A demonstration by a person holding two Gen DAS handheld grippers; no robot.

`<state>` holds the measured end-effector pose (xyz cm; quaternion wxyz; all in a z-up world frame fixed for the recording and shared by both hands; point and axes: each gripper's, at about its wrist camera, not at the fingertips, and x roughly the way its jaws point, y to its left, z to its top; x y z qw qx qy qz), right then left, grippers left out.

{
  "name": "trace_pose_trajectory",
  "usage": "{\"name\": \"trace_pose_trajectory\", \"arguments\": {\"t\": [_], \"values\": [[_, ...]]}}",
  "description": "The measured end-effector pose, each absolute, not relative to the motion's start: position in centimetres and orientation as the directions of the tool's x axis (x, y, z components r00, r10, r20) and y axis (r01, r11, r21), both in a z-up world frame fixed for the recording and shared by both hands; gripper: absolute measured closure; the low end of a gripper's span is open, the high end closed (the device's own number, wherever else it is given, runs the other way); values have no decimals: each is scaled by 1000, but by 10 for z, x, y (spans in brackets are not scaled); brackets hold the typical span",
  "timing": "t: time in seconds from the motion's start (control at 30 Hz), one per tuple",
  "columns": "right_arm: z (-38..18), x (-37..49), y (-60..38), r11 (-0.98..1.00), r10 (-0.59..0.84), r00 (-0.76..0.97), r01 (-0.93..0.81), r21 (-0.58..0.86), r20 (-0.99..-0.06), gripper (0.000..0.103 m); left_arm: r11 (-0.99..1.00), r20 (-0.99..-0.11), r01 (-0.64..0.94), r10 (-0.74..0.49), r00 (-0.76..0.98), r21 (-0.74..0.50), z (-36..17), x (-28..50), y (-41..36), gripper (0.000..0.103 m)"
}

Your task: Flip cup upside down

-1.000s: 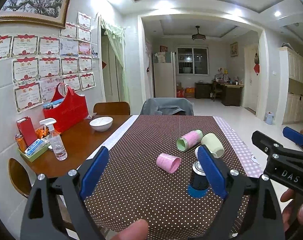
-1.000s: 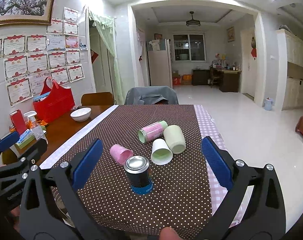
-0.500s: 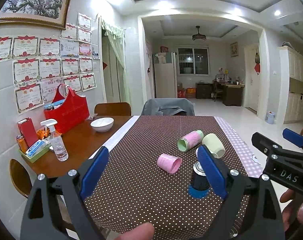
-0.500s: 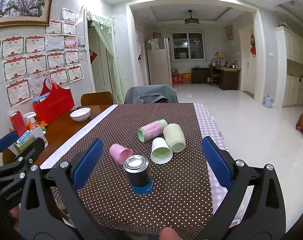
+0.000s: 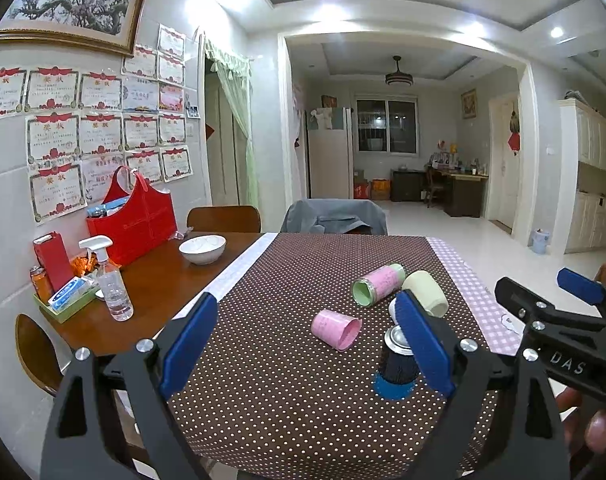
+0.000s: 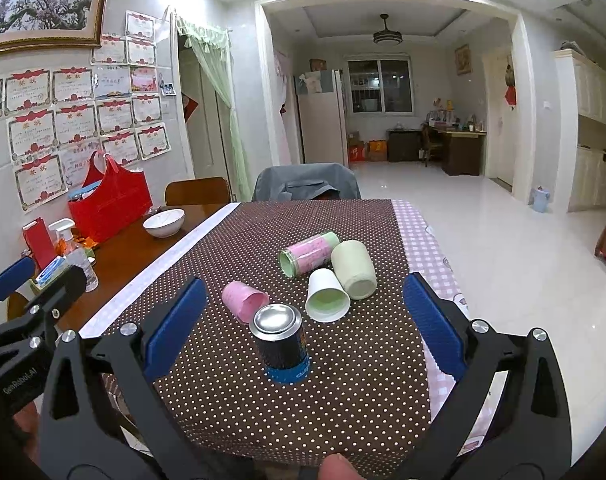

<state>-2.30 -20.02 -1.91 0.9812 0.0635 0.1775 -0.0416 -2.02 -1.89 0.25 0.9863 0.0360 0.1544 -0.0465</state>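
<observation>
Several cups lie on their sides on the brown dotted tablecloth (image 6: 343, 380): a small pink cup (image 6: 244, 301) (image 5: 335, 329), a white cup (image 6: 326, 296), a pale green cup (image 6: 353, 269) (image 5: 425, 293), and a pink tumbler with green ends (image 6: 307, 253) (image 5: 377, 283). A dark can with a silver end and blue base (image 6: 281, 342) (image 5: 397, 362) stands in front of them. My right gripper (image 6: 303, 328) is open, held above the near table edge facing the can. My left gripper (image 5: 303, 344) is open and empty, left of the right gripper.
On the bare wood at the left stand a white bowl (image 5: 202, 249), a spray bottle (image 5: 111, 280), a red bag (image 5: 137, 224) and a green tray of small items (image 5: 63, 300). Chairs (image 5: 333, 216) stand at the far end. Open floor lies to the right.
Both grippers have shifted only slightly; the view has drifted a little. The cups and can have not moved.
</observation>
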Motion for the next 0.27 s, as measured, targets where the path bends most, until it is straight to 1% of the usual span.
{"name": "trace_pose_trajectory", "arguments": {"t": [0.27], "values": [[-20,-24,-201,989,-54,933,100,112,-355,6,995,-330,79,-53,943,65,0,-15,-17,14]]}}
